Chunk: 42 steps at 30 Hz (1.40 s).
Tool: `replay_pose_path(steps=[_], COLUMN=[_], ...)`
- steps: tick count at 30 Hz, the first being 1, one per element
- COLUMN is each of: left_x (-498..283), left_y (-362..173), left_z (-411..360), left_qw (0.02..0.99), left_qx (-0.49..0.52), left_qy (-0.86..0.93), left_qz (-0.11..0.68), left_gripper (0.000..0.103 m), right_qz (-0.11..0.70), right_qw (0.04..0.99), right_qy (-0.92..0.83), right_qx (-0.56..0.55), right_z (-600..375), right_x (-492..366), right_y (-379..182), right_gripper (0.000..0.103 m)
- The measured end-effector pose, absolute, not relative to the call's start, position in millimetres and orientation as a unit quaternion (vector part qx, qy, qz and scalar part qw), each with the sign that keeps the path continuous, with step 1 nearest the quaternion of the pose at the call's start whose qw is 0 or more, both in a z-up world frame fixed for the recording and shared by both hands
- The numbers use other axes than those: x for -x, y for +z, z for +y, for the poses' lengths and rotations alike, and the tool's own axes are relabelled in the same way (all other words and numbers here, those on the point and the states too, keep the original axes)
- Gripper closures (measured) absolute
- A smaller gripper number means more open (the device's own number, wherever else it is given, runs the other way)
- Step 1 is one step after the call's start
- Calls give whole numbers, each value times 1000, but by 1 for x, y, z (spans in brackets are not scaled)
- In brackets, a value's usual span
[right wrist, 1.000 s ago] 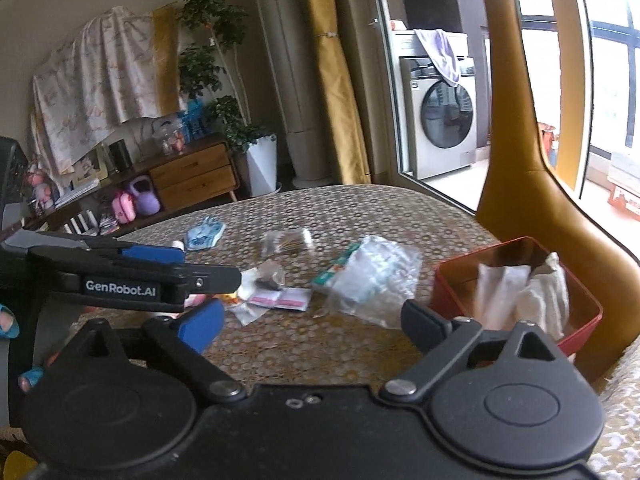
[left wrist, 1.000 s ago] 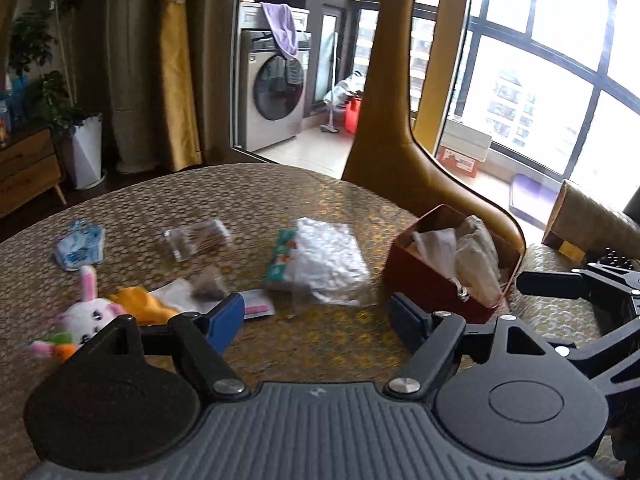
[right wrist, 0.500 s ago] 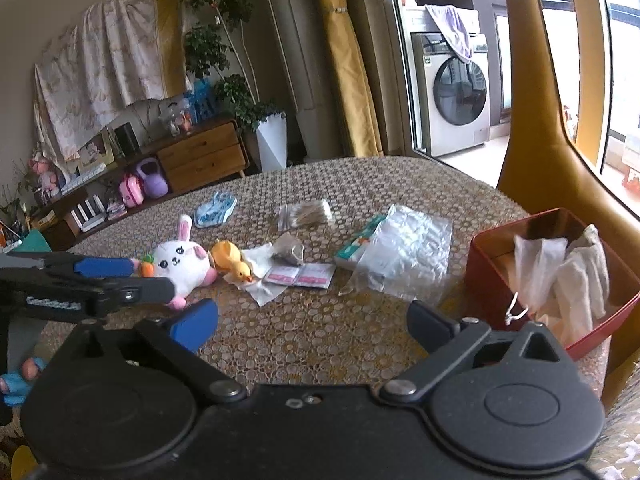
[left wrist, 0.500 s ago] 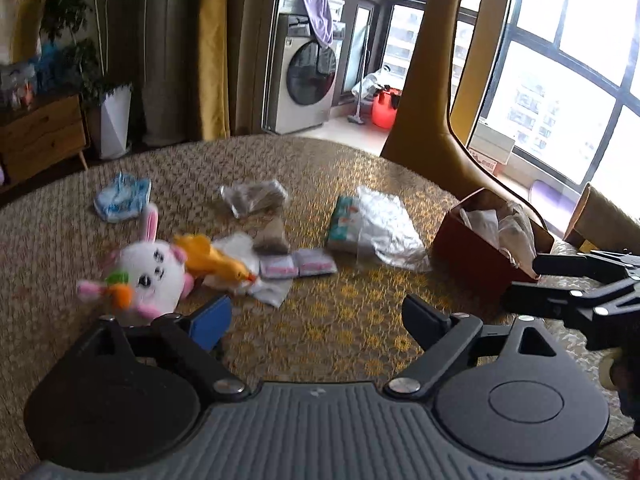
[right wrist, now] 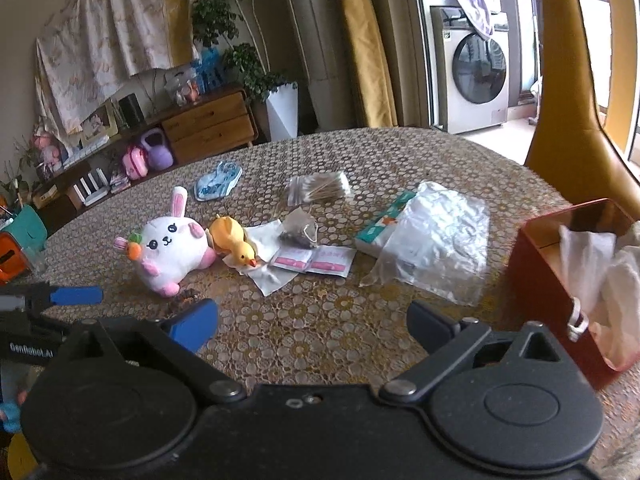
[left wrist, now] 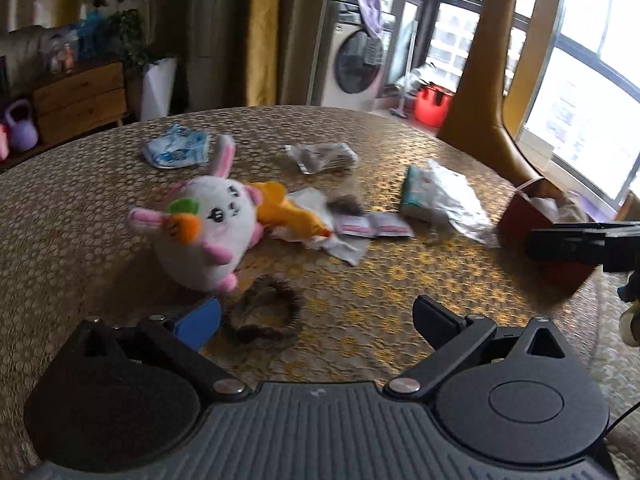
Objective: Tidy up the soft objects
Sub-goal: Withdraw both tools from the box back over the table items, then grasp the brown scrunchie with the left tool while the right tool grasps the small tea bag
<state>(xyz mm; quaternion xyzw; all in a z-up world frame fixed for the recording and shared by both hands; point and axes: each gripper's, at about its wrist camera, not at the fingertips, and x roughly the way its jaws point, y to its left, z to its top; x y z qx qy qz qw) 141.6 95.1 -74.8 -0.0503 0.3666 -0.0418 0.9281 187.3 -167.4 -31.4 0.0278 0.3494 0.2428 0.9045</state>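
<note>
1. Left wrist view: the left gripper (left wrist: pixel 316 316) has just been spreading its jaws, and they stand wide apart with nothing pressed between the pads. The landmark is the bunny plush (left wrist: pixel 204 228). It lies on the patterned table (left wrist: pixel 72 208), just ahead of the blue left finger, its long axis slanting from the ear at the far end to the feet at the near end.
2. A dark hair scrunchie (left wrist: pixel 262 314) lies just in front of the bunny plush's feet, inside the gap near the blue finger but not touched. I judge it the nearest soft thing to grab.
3. A yellow duck (left wrist: pixel 288 212) touches the bunny plush on its right side. The red box (left wrist: pixel 528 216) sits well to the right of the bunny plush.
4. Right wrist view: the right gripper (right wrist: pixel 312 324) is also spread and empty. From here the bunny plush is ahead and left, while the red box (right wrist: pixel 548 280) is close on the right.
5. Judgement: the left hand is nearer the bunny plush and scrunchie; the right hand is nearer the box.
</note>
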Motion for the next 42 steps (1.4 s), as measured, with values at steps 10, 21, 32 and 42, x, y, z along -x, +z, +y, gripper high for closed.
replay_pose_path(steps=[10, 21, 32, 42], left_x=[-154, -170, -185, -189], left_y=[-106, -135, -152, -156], left_z=[93, 94, 94, 91], left_qw=[935, 928, 926, 931], left_qx=[33, 53, 62, 51], left_qy=[6, 39, 55, 53], left_qz=[353, 366, 367, 358], left_gripper=[0, 0, 0, 9], right_qz=[367, 384, 411, 413], right_qw=[888, 882, 875, 875], right_qy=[275, 270, 255, 254], right_qx=[17, 36, 11, -9], right_z=[-125, -83, -54, -51], right_x=[-246, -316, -358, -363], right_y=[-44, -64, -97, -108], right_gripper=[2, 8, 27, 56])
